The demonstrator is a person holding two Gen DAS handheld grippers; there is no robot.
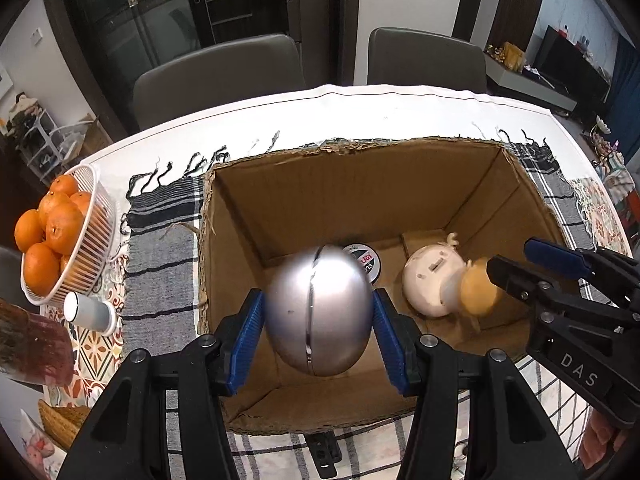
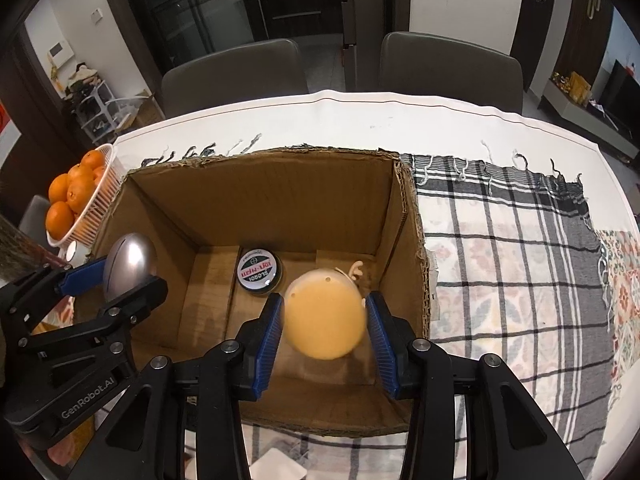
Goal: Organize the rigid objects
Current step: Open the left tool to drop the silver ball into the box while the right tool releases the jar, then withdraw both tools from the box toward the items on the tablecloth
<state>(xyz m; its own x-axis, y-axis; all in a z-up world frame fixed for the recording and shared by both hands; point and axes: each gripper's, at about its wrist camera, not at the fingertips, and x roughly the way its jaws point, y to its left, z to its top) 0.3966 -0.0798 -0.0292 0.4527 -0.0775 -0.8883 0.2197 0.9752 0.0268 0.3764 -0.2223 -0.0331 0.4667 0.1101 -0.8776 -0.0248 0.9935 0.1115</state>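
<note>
While both claws hang over the open cardboard box [image 1: 360, 200], each carries one rigid item, presumably to set it inside: the left claw [image 1: 318, 316] is part-open, pads pressed on a silver egg-shaped shell [image 1: 318, 308]; the right claw [image 2: 325, 322] is closed on a round orange-yellow piece [image 2: 324, 320], narrower. On the box floor lie a black round tin [image 2: 259, 274] and a cream figurine [image 1: 430, 280], suggesting sorting is partly done. The box sits on a checked cloth [image 2: 500, 260] over a white-covered desk [image 2: 360, 116]; a basket of oranges [image 1: 60, 236] stands left, two grey chairs [image 1: 216, 76] and dark cabinets behind
</note>
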